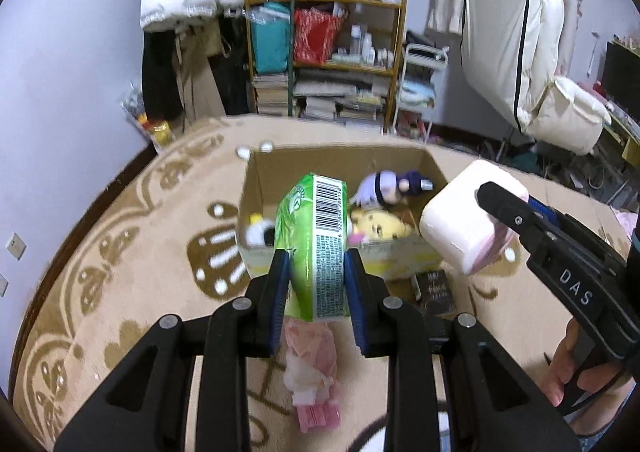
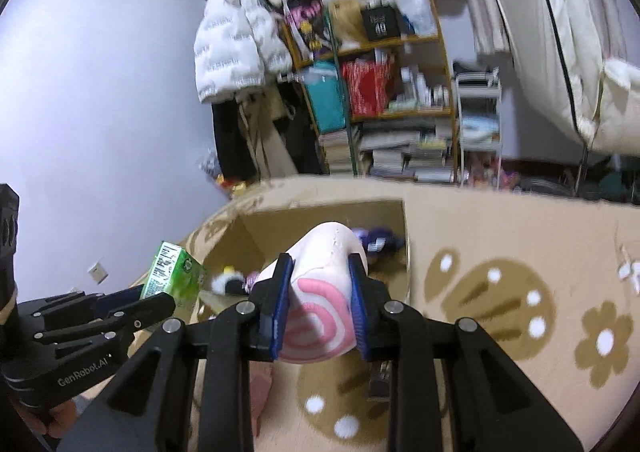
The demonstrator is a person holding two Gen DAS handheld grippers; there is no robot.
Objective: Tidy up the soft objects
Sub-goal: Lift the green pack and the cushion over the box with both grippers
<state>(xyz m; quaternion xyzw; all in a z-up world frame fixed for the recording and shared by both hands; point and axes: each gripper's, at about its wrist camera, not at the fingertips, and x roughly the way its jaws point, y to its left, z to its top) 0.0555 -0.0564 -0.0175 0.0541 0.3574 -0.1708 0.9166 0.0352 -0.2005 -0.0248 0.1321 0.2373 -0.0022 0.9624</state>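
Note:
My left gripper is shut on a green tissue pack with a barcode, held above the near edge of an open cardboard box. The pack also shows in the right wrist view. My right gripper is shut on a white and pink roll-shaped plush, held above the box's near right side; it also shows in the left wrist view. Inside the box lie a purple-haired doll, a yellow plush and a black and white plush.
The box stands on a beige patterned rug. A pink packet lies on the rug below my left gripper. A dark small book lies by the box. A cluttered shelf and hanging coats stand behind.

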